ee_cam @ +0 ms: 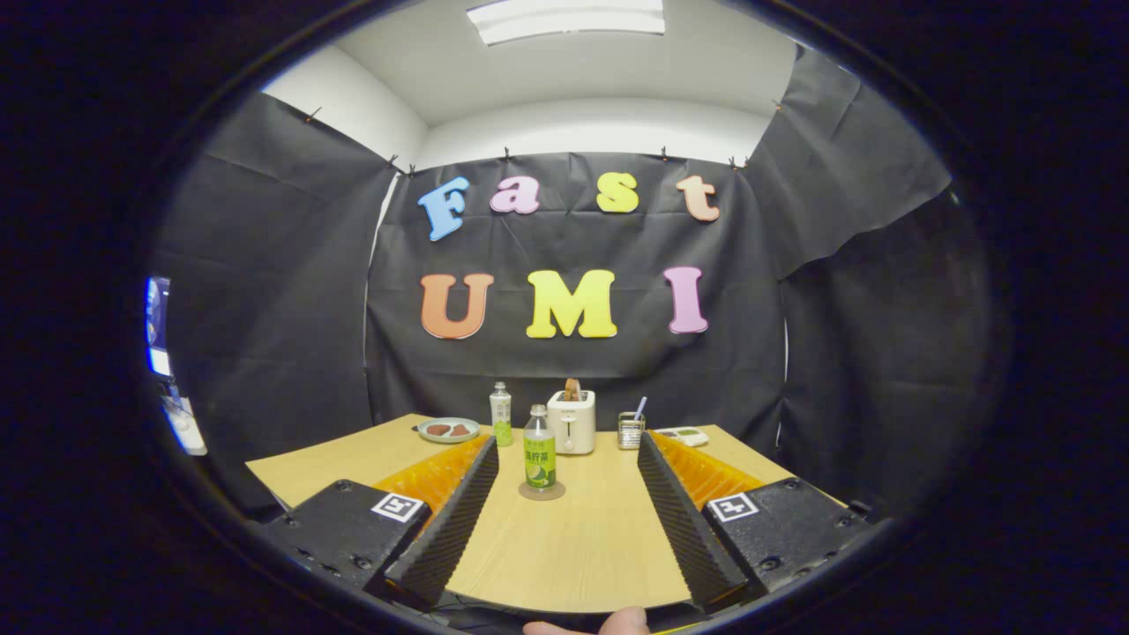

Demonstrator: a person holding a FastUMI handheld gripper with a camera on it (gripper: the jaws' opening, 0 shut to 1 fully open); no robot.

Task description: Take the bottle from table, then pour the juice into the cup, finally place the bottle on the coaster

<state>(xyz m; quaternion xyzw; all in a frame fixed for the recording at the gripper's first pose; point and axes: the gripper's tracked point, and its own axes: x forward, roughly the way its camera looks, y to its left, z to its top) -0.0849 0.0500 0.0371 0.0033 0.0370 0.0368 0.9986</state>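
A clear bottle (540,459) with a green label and a white cap stands upright on a round coaster (542,493) on the wooden table (573,547). It lies in line with the gap between my fingertips, nearer the left one, and neither finger touches it. My gripper (569,444) is open wide, with nothing held. A glass cup (630,430) with a straw-like stick in it stands farther back, just beyond the right fingertip. A second, slimmer bottle (501,414) stands behind the first one.
A white toaster (571,422) stands at the back of the table, between the slim bottle and the cup. A plate (448,429) with brown pieces lies at the back left. A small white device (684,436) lies at the back right. A person's fingertip (609,624) shows below the fingers.
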